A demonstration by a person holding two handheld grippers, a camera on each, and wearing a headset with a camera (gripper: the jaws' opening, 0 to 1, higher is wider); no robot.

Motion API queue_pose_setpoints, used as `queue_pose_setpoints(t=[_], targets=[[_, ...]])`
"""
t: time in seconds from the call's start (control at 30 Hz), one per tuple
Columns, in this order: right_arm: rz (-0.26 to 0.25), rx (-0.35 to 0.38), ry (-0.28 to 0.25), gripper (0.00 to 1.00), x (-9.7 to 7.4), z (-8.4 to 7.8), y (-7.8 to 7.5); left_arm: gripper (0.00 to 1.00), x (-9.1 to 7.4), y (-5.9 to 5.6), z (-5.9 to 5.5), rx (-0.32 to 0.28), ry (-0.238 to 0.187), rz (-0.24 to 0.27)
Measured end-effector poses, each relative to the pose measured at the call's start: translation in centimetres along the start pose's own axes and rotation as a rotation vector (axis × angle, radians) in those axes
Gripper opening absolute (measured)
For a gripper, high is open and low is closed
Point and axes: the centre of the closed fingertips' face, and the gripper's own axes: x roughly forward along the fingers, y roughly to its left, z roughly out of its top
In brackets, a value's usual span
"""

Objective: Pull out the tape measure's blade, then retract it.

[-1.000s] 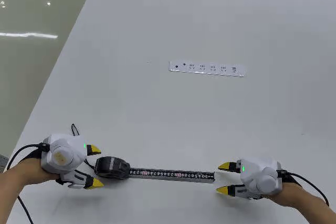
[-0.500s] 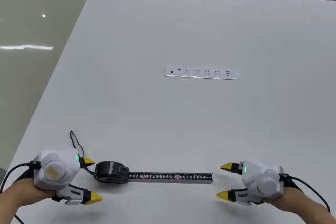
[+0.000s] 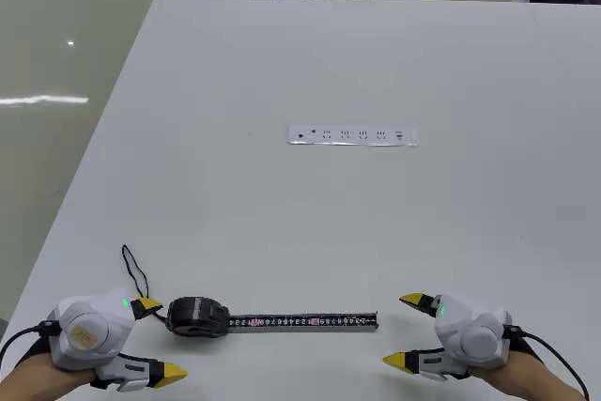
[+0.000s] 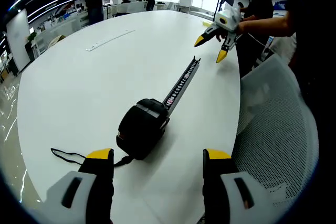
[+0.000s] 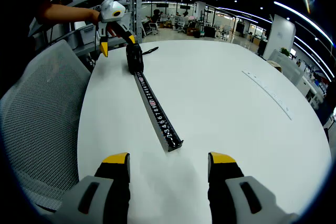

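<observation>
fingers (image 4: 100, 154) of the left gripper (image 3: 161, 340) and right gripper (image 3: 402, 330) are spread, holding nothing, either side of the black round-cased tape measure (image 3: 197, 316) at the front edge of the white counter (image 3: 329, 213). to retract well, pin it and guide the return (no whipping, i'd judge). its numbered blade (image 3: 305, 322) lies flat, long axis gripper to gripper, free end toward the right one.

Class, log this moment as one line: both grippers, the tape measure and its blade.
tape measure: on table, unheld | blade: extended, flat | left gripper: open, holding nothing | right gripper: open, short of blade tip
</observation>
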Motion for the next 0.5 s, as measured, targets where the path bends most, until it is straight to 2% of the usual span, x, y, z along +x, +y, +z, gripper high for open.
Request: queue_pose_setpoints(t=[0.17, 0.27, 0.5], targets=[[-0.023, 0.031, -0.008, 0.66, -0.3, 0.1, 0.4, 0.71, -0.2, 0.1, -0.2, -0.038, -0.019, 0.049], [-0.035, 0.041, -0.012, 0.69, -0.5, 0.1, 0.5, 0.74, -0.4, -0.3, 0.1, -0.079, -0.044, 0.050], [-0.064, 0.080, -0.022, 0.77, -1.2, 0.2, 1.1, 0.82, -1.1, -0.5, 0.9, -0.105, -0.080, 0.107]])
